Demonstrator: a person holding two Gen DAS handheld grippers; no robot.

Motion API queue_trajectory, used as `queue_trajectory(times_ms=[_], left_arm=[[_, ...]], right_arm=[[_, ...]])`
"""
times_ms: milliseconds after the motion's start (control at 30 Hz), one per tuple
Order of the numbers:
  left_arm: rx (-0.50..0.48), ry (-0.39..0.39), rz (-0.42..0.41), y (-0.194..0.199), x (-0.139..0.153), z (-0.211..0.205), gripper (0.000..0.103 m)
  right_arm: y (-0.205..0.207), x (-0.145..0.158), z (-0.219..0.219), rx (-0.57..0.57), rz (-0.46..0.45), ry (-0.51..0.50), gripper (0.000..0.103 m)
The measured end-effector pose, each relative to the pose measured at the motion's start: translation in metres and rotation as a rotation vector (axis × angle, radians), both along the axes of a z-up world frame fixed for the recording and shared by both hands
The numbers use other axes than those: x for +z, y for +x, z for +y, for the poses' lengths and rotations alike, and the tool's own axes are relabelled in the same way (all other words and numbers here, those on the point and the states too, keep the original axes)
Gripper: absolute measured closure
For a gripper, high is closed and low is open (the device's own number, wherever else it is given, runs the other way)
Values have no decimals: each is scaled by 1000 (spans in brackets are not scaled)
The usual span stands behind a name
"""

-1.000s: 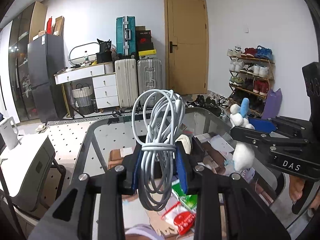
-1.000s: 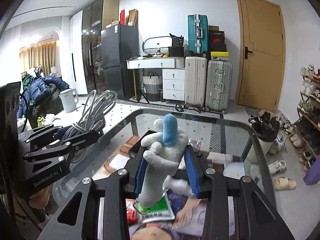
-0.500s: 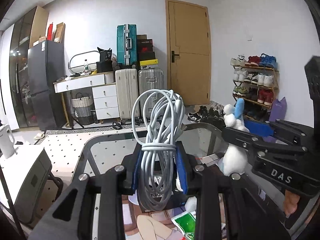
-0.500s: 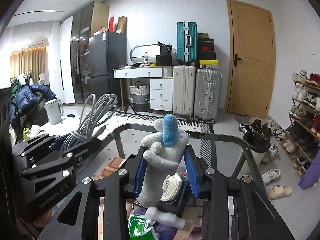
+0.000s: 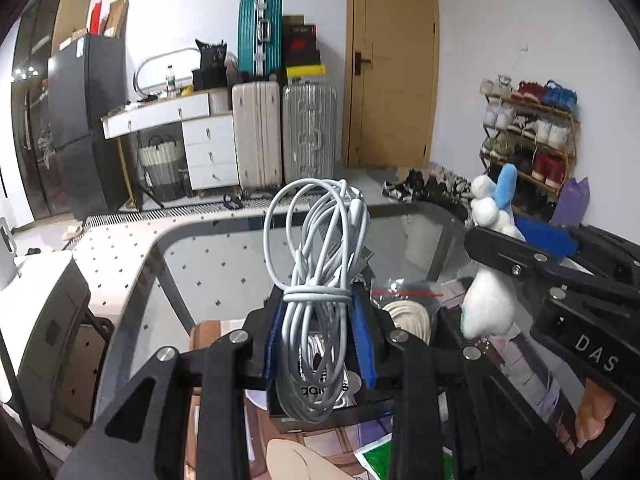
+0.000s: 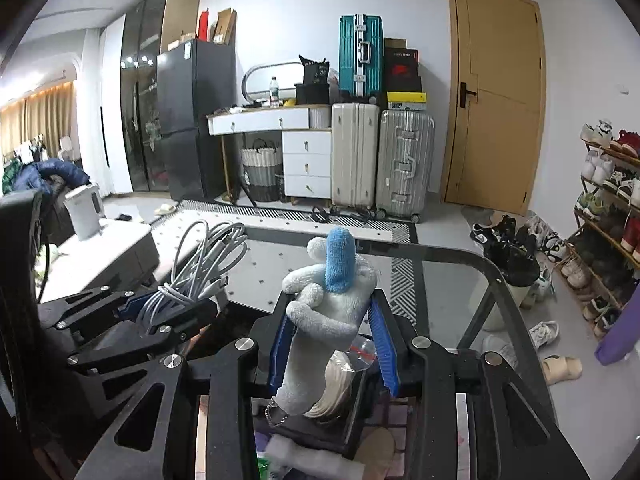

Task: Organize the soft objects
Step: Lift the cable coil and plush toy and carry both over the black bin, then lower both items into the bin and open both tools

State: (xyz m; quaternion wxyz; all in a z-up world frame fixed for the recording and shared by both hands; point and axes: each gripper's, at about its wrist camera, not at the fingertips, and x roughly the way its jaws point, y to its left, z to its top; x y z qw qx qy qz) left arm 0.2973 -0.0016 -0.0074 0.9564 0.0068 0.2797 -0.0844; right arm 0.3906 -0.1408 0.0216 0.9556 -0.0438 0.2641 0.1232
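A cable (image 5: 320,280) is clamped in the left gripper (image 5: 320,344), a plush (image 6: 324,320) in the right gripper (image 6: 332,344) — carried; lowering into the box (image 5: 320,412) seems next.

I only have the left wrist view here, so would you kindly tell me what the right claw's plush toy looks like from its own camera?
Observer: In the right wrist view the plush toy stands upright between the blue pads, clamped around its body, with its blue ear on top.
Operator: Thank you. Is anything beneath it?
Observer: Yes, a black box sits right under the right claw, with a pale coiled rope in it.
Operator: And how does my cable look from there?
Observer: The white cable bundle sticks out of the left claw, off to the left of the toy and apart from it.
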Motion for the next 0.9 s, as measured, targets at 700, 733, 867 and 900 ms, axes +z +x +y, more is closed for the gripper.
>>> queue_trajectory(times_ms=[700, 733, 867, 900], left_arm=[[-3, 87, 275, 32, -64, -20, 77], [-6, 81, 279, 30, -63, -19, 77], [-14, 54, 323, 26, -61, -15, 77], [-18, 52, 334, 25, -60, -15, 77]], right_arm=[[47, -92, 12, 47, 306, -90, 66], [46, -92, 11, 51, 309, -97, 66], [31, -92, 8, 73, 322, -114, 66], [28, -92, 9, 78, 324, -117, 66]])
